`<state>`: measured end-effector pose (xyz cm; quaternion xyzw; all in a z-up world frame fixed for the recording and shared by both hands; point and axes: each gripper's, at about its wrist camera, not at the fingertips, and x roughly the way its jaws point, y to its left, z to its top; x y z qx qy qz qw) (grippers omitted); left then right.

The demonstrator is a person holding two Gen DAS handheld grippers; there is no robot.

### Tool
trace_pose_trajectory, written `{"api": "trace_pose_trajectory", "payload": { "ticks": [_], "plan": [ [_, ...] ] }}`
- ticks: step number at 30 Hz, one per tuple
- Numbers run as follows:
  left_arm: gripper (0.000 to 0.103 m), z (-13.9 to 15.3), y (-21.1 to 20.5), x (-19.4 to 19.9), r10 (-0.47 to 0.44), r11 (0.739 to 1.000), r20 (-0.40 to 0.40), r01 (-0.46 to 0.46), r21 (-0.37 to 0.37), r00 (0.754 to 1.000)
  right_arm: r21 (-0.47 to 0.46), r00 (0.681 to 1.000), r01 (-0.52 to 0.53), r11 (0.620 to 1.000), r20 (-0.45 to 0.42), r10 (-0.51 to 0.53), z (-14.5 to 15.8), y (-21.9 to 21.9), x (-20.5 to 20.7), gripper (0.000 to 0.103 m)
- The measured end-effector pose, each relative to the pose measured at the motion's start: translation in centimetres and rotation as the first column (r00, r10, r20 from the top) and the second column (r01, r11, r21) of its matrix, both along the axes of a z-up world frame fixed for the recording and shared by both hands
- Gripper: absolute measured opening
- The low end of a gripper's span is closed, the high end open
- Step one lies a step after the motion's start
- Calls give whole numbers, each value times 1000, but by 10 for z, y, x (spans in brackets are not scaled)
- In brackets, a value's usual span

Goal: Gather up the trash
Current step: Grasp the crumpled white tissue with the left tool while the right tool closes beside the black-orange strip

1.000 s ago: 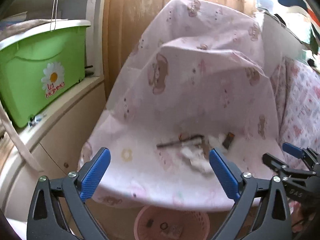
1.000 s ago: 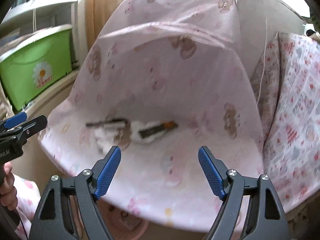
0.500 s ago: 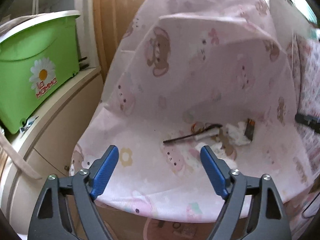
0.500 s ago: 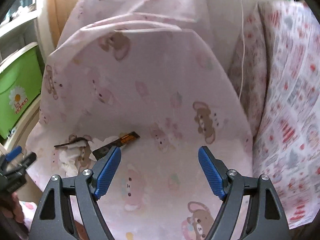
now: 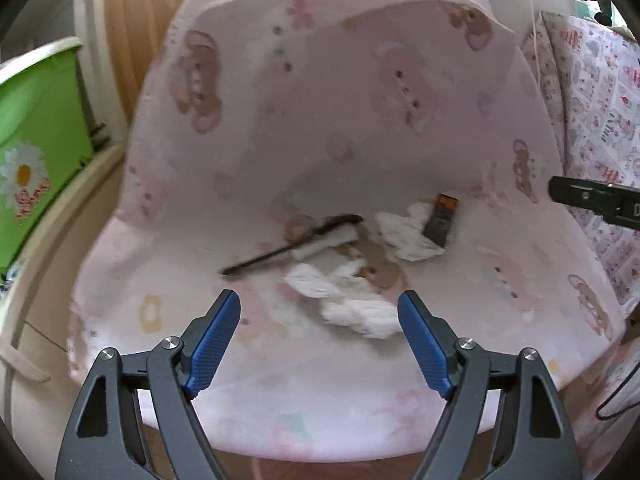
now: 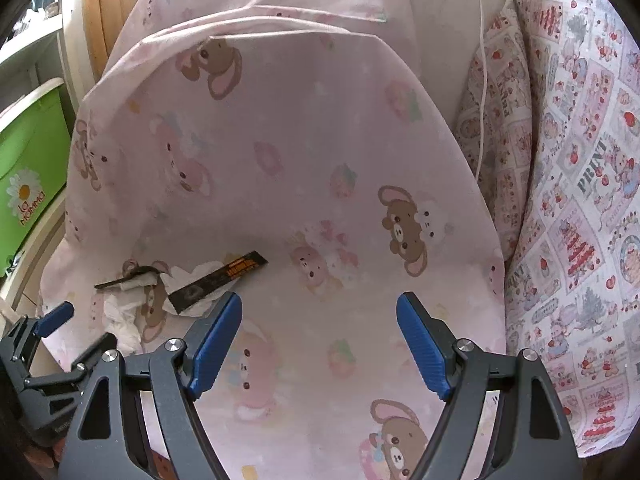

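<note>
Scene: chair seat (image 5: 248,360) draped in a pink bear-print sheet, a small pile of litter lying at its middle; a green storage box (image 5: 36,152) sits on a shelf to the left and a strawberry-print quilt (image 6: 580,200) hangs to the right.
Trash: crumpled white tissue (image 5: 352,308) nearest the seat's front edge, a second tissue (image 5: 404,236) behind it, a thin dark stick (image 5: 288,246) lying aslant to the left, and a dark snack wrapper (image 5: 440,216) resting on the rear tissue.
Left gripper (image 5: 320,344): poised just short of the front tissue, blue pads spread with nothing between them; the jaws have just been closing from a wider stance, yet the gap is empty.
Right gripper (image 6: 320,344): hovers over bare sheet to the right of the pile, jaws wide apart and holding nothing; the wrapper (image 6: 216,280) lies just beyond its left pad.
Step in hand: by the look of it, the left tool's approach to the front tissue.
Doing it well: likely best to bring the pads down on either side of the wad's thickest part, low enough to catch paper but not pinch the loose sheet beneath, which would drag the whole pile.
Risk: soft tissue may tear or slip out of a shallow bite; the stick lies near and could be knocked off the seat.
Progress: judged early, since every piece in view lies uncollected on the seat.
</note>
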<state>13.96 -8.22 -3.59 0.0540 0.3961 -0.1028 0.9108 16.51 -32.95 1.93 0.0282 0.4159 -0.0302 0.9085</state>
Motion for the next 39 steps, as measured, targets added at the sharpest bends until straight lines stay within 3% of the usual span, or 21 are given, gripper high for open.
{"api": "trace_pose_trajectory", "payload": {
  "ticks": [3, 4, 5, 6, 10, 11, 17, 21, 26, 34, 37, 38, 39],
  "plan": [
    [76, -7, -12, 4, -10, 1000, -32, 11, 12, 999, 11, 1000, 0, 1000, -11, 1, -3, 0, 1, 82],
    [68, -9, -15, 5, -17, 1000, -47, 18, 17, 999, 10, 1000, -3, 1000, -12, 3, -4, 1, 1, 82],
    [52, -12, -17, 6, -29, 1000, -64, 29, 11, 998, 5, 1000, -5, 1000, -12, 5, -4, 2, 1, 82],
    [44, -14, -19, 8, -35, 999, -79, 35, 2, 996, -4, 1000, -10, 1000, -12, 10, -5, 3, 1, 82],
    [24, -13, -21, 6, -40, 999, -80, 40, -4, 996, 24, 999, -44, 999, -18, 45, -9, 9, 1, 82],
    [9, -11, -18, 5, -28, 1000, -63, 29, 9, 998, 31, 998, -59, 998, -20, 59, -10, 12, 1, 82],
    [2, 20, 12, -8, 55, 998, 38, -53, -39, 998, 104, 991, -128, 986, -32, 132, -18, 34, 11, 82],
    [2, 34, 36, -10, 112, 990, 64, -106, -93, 992, 210, 994, -79, 975, -62, 94, -28, 36, 32, 82],
    [2, 37, 48, -9, 150, 986, 89, -143, -84, 985, 245, 993, -18, 969, -107, 46, -43, 43, 53, 81],
    [2, 32, 57, -4, 183, 980, 61, -178, -88, 981, 368, 984, 46, 929, -177, 22, -69, 42, 68, 49],
    [2, 35, 57, -5, 177, 981, 70, -170, -95, 982, 397, 983, 43, 917, -183, 33, -73, 41, 69, 28],
    [2, 35, 57, -5, 176, 981, 74, -168, -95, 982, 407, 984, 39, 912, -177, 37, -73, 40, 68, 13],
    [2, 35, 56, -6, 175, 982, 76, -167, -92, 982, 412, 984, 38, 910, -174, 38, -72, 38, 66, 6]
  ]
}}
